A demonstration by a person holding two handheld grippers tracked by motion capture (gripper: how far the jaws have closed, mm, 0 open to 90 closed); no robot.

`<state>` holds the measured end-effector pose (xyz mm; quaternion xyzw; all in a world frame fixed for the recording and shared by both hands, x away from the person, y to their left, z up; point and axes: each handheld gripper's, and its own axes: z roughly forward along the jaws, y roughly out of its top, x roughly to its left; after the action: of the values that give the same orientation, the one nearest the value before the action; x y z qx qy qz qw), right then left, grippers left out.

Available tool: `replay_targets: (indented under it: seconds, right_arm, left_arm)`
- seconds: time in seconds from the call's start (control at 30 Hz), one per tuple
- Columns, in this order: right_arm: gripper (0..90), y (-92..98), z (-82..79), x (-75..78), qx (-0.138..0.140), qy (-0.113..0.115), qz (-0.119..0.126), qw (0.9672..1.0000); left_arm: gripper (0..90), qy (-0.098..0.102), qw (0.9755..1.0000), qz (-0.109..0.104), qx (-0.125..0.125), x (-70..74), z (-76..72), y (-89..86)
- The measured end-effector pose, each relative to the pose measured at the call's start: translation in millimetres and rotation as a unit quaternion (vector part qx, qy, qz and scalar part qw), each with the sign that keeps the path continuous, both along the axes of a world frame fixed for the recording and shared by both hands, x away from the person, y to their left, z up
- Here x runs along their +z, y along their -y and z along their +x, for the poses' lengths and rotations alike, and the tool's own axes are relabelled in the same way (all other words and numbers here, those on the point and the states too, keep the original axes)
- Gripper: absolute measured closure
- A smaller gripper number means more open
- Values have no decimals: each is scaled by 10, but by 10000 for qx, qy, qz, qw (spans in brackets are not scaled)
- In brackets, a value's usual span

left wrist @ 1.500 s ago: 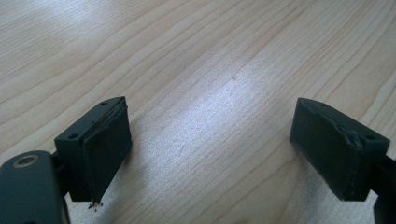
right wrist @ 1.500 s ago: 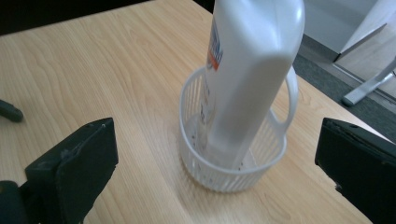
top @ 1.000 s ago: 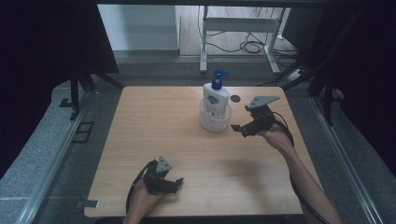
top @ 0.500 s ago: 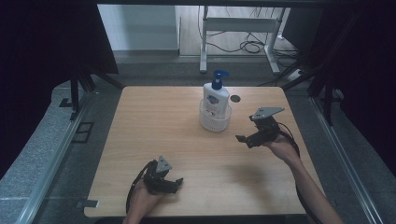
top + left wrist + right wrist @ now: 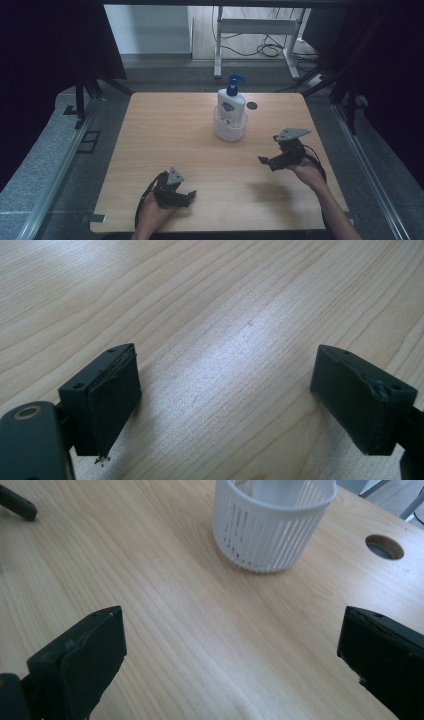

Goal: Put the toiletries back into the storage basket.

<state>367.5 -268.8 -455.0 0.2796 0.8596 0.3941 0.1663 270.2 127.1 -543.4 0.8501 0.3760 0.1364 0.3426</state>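
Left tool [image 5: 187, 196] near desk [image 5: 160, 130] front edge, jaws apart, empty. White slatted basket [image 5: 230, 131] toward back edge, near centre, holding upright pump bottle [image 5: 231, 106]. Round hole [image 5: 251, 105] just right of basket. Right tool [image 5: 266, 162] toward right edge, jaws wide apart, empty.

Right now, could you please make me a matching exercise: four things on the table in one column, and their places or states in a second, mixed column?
1. soap bottle
2. white basket
3. left tool
4. right tool

a. open, near front edge
b. open, raised right of the basket
c. stands in the basket
d. slotted wall, far middle

Pairs: 1-c, 2-d, 3-a, 4-b
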Motion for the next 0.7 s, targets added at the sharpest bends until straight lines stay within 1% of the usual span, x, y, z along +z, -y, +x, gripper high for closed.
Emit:
replay_targets:
  seconds: [0.23, 0.4, 0.53, 0.7]
  right_arm:
    - [0, 66, -150, -159, -97, -21, -37, 9999]
    - [0, 100, -245, -284, -128, -92, -36, 9999]
    - [0, 132, -317, -381, -158, -161, 25, 9997]
    - [0, 173, -390, -514, -199, -236, 2, 9995]
  left_arm:
    - [120, 1, 10000, -13, 10, -1, -1, 2]
    - [120, 4, 10000, -22, 14, -2, -1, 3]
    - [120, 6, 10000, -29, 21, -3, -2, 4]
    - [120, 6, 10000, -26, 20, -3, -2, 4]
